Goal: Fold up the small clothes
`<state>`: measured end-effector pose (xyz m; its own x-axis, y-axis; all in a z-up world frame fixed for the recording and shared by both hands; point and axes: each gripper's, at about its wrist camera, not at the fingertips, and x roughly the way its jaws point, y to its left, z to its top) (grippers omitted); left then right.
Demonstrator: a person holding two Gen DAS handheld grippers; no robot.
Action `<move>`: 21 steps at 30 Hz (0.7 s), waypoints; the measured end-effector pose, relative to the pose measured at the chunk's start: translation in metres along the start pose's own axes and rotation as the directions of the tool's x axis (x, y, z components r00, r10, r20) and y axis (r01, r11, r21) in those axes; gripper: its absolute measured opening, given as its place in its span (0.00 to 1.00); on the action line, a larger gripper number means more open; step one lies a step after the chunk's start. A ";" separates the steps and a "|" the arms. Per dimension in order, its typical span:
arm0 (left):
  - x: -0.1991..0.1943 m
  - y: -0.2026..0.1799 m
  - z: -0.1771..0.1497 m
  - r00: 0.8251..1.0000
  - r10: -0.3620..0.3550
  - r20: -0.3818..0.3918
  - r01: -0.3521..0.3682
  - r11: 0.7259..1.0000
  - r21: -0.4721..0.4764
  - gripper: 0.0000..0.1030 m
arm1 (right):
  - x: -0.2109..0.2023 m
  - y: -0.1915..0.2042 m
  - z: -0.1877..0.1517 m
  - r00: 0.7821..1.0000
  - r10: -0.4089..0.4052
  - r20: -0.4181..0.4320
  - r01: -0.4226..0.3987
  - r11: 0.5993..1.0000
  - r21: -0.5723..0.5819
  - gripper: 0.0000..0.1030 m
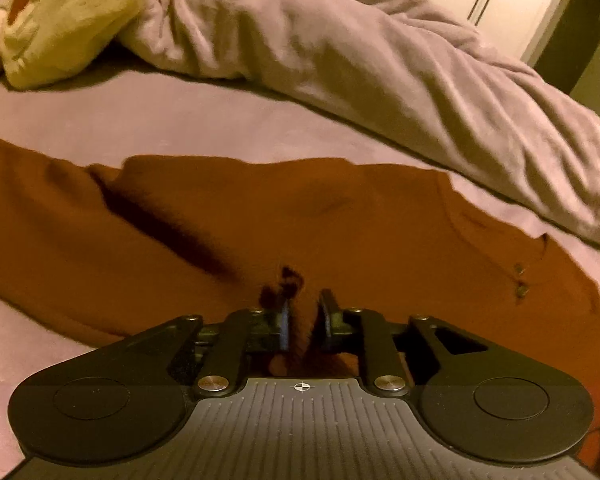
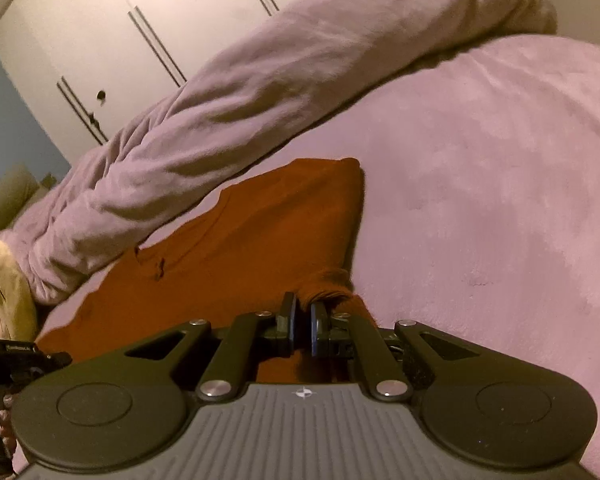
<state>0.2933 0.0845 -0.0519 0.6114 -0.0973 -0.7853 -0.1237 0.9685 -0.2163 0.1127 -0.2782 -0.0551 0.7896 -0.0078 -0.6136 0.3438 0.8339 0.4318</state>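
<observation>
Shirt pinched on both sides

Shirt point(image 1: 260, 216) lies flat on my bed point(image 2: 480, 180), long side running left to right. My left gripper point(image 1: 302, 312) and right gripper point(image 2: 303, 316) each pinch its near edge, fingers nearly closed.

left hand-held gripper point(image 1: 303, 304) nearly closed, right hand-held gripper point(image 2: 303, 308) pinched
</observation>
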 end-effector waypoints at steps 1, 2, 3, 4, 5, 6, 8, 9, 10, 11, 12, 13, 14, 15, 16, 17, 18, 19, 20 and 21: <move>-0.004 0.003 -0.001 1.000 0.017 0.010 -0.017 1.000 -0.006 0.38 | -0.002 -0.001 0.001 1.000 0.004 -0.007 -0.004 1.000 0.001 0.06; -0.008 0.007 -0.001 0.999 0.027 0.018 -0.026 0.999 -0.023 0.58 | -0.005 -0.001 0.002 1.000 0.009 -0.013 -0.009 1.000 0.001 0.07; -0.013 0.012 -0.002 0.999 0.024 0.028 -0.023 0.999 -0.039 0.66 | -0.009 -0.001 0.002 1.000 0.011 -0.014 -0.012 1.000 -0.009 0.10; -0.019 0.016 -0.004 0.999 0.007 0.037 -0.005 0.999 -0.051 0.66 | -0.014 0.001 0.002 1.000 0.010 -0.012 -0.010 1.000 -0.029 0.11; -0.024 0.020 -0.005 0.999 -0.013 0.036 0.015 0.998 -0.057 0.66 | -0.020 0.003 0.001 1.000 0.004 -0.007 -0.004 0.998 -0.059 0.16; -0.028 0.022 -0.008 0.999 -0.022 0.036 0.025 0.998 -0.059 0.67 | -0.027 0.006 0.000 1.000 -0.001 0.003 0.001 0.996 -0.090 0.20; -0.037 0.023 -0.014 0.999 -0.029 0.037 0.031 0.998 -0.058 0.69 | -0.037 0.014 -0.001 1.000 0.004 0.030 0.000 0.992 -0.129 0.32; -0.040 0.022 -0.016 0.999 -0.036 0.032 0.038 0.998 -0.058 0.71 | -0.041 0.019 -0.001 0.999 0.015 0.042 -0.009 0.989 -0.146 0.32; -0.042 0.020 -0.019 0.999 -0.043 0.021 0.045 0.997 -0.059 0.71 | -0.042 0.024 -0.001 0.998 0.031 0.048 -0.023 0.985 -0.171 0.32; -0.042 0.017 -0.021 0.999 -0.047 0.004 0.047 0.997 -0.056 0.71 | -0.041 0.030 -0.001 0.998 0.040 0.049 -0.030 0.980 -0.195 0.32; -0.042 0.014 -0.024 0.999 -0.045 -0.012 0.045 0.998 -0.050 0.71 | -0.039 0.036 -0.001 0.998 0.046 0.045 -0.035 0.976 -0.216 0.32; -0.040 0.010 -0.027 0.999 -0.038 -0.028 0.037 0.998 -0.041 0.71 | -0.036 0.042 -0.001 0.998 0.053 0.037 -0.043 0.972 -0.229 0.32; -0.039 0.006 -0.030 0.999 -0.038 -0.035 0.037 0.999 -0.030 0.71 | -0.032 0.048 -0.002 0.998 0.064 0.024 -0.057 0.969 -0.242 0.32; -0.037 0.003 -0.032 0.998 -0.038 -0.043 0.038 0.999 -0.018 0.71 | -0.028 0.054 -0.002 0.997 0.071 0.013 -0.066 0.964 -0.257 0.32; -0.034 0.000 -0.034 0.999 -0.028 -0.047 0.028 1.000 -0.006 0.71 | -0.025 0.059 -0.004 0.997 0.072 0.005 -0.068 0.958 -0.278 0.32; -0.032 -0.003 -0.034 0.999 -0.016 -0.043 0.016 1.000 0.006 0.71 | -0.021 0.065 -0.005 0.997 0.071 -0.003 -0.069 0.952 -0.300 0.32; -0.031 -0.005 -0.034 0.999 -0.011 -0.036 0.011 1.000 0.014 0.71 | -0.016 0.070 -0.007 0.997 0.070 -0.014 -0.071 0.944 -0.324 0.32; -0.029 -0.006 -0.033 1.000 -0.010 -0.030 0.010 1.000 0.015 0.70 | -0.013 0.072 -0.009 0.998 0.064 -0.023 -0.068 0.937 -0.341 0.32; -0.028 -0.006 -0.032 1.000 -0.009 -0.028 0.009 1.000 0.008 0.69 | -0.008 0.074 -0.010 0.998 0.051 -0.035 -0.060 0.932 -0.359 0.32; -0.027 -0.006 -0.031 0.999 -0.010 -0.030 0.011 1.000 0.005 0.66 | -0.003 0.075 -0.011 0.999 0.030 -0.046 -0.045 0.926 -0.374 0.32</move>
<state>0.2537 0.0738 -0.0475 0.5887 -0.1143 -0.8002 -0.1137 0.9684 -0.2220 0.1307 -0.2097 -0.0287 0.7755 0.0426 -0.6299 0.0928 0.9792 0.1804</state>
